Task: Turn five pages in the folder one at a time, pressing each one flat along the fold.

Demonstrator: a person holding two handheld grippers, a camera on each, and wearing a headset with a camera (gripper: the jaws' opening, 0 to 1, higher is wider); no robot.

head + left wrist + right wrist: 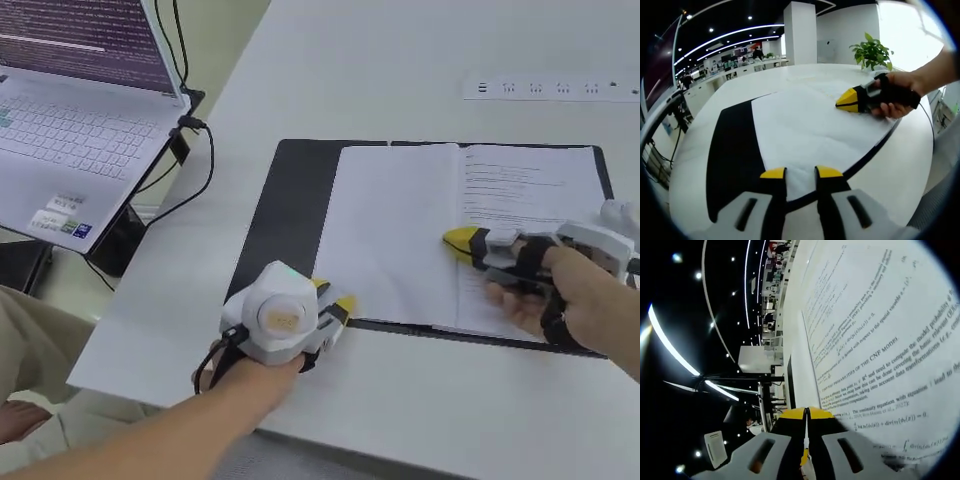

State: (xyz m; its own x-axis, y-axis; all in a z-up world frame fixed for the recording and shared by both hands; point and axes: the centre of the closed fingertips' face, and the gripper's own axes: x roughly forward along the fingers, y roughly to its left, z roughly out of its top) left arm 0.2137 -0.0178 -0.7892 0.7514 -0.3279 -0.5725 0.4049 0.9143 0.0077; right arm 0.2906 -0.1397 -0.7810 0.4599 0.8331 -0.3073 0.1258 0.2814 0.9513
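Folder [285, 215]: black, flat, lying open on the white table [420, 60].
Printed page [880, 340]: dense equations; heading ends "CNF MODEL".
Left gripper [801, 173]: yellow tips slightly parted, at the folder's near edge.
Right gripper [806, 412]: tips pressed together, at the folder's fold.

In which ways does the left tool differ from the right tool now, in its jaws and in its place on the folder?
The left tool has its jaws apart; the right tool has them shut together. The left tool sits at the near edge of the folder, by the blank page; the right tool is over the printed page, tip by the fold. Both have yellow tips.
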